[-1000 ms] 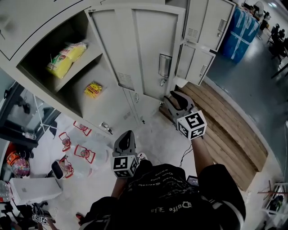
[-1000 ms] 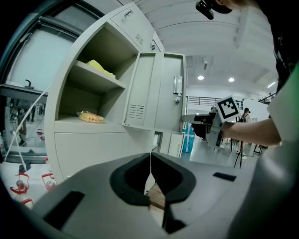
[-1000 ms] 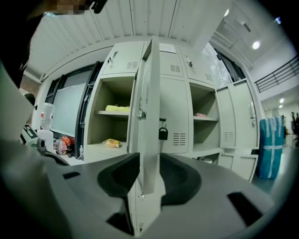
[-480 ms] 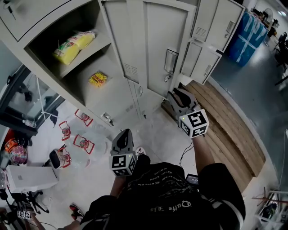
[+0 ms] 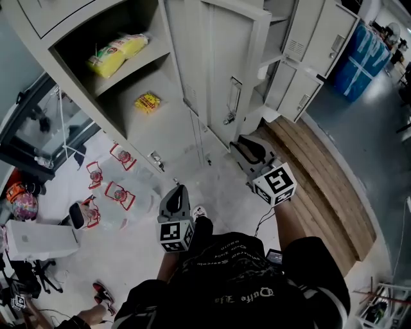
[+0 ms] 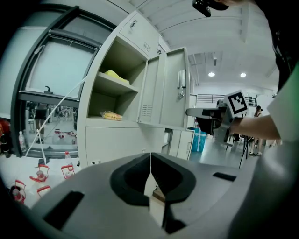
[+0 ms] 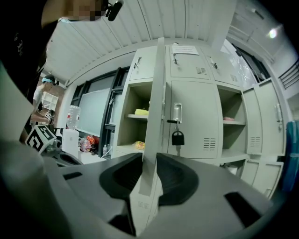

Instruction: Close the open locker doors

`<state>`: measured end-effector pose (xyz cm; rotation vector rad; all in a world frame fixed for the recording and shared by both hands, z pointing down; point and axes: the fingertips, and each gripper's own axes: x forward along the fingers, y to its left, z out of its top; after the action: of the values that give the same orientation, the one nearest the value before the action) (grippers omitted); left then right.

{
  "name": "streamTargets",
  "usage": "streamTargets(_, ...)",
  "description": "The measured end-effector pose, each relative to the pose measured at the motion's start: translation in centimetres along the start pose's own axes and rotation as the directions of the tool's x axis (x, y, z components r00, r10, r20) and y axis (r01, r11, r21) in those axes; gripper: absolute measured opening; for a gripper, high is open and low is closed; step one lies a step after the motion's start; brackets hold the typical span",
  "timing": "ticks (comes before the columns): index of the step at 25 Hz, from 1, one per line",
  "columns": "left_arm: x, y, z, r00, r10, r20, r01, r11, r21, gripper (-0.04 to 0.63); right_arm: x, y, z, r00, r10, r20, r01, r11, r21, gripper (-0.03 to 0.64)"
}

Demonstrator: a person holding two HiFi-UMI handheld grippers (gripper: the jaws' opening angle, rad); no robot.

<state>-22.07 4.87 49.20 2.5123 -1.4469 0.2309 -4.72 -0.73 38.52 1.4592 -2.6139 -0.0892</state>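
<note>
**Locker bank** [image 5: 45,16] across the upper frame, seen steeply from above.

**Upper centre:** open locker door [image 5: 225,71], swung out nearly edge-on, not yet shut. Open compartment to its left, with a yellow packet [image 5: 122,51] on the upper shelf and a smaller packet [image 5: 148,101] on the shelf below.

**Upper right:** further doors [image 5: 327,32] standing open, untouched.

**Centre right:** right tool [image 5: 247,149], jaws just drawn in and clamped on the free edge of the locker door.

**Lower centre:** left tool [image 6: 150,182], jaws together on nothing, well apart from the lockers.

**Judged progress:** early. One door gripped and ready for the swing; every open door still left to close.
</note>
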Motion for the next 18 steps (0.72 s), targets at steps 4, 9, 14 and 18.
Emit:
streamTargets(4, -1.2, 0.5, -0.5, 0.999, 0.042, 0.002, -0.042, 0.999, -0.017, 0.009, 0.2, 1.5, 0.2, 0.999, 0.048, 0.014, -0.048, 0.999, 0.009, 0.098)
streamTargets(9, -2.4, 1.8, -0.6, 0.995, 0.098, 0.011, -0.098, 0.995, -0.037, 0.009, 1.0, 4.3, 0.7, 0.991, 0.133, 0.021, -0.133, 0.991, -0.025, 0.097)
streamTargets(14, -3.6, 2.8, -0.8, 0.989, 0.146, 0.013, -0.145, 0.988, -0.05, 0.009, 2.1, 7.4, 1.3, 0.975, 0.22, 0.036, -0.218, 0.974, -0.06, 0.078)
streamTargets(18, -4.4, 3.8, -1.2, 0.983, 0.183, 0.012, -0.182, 0.981, -0.06, 0.009, 3.4, 9.5, 1.7, 0.962, 0.266, 0.068, -0.261, 0.963, -0.065, 0.078)
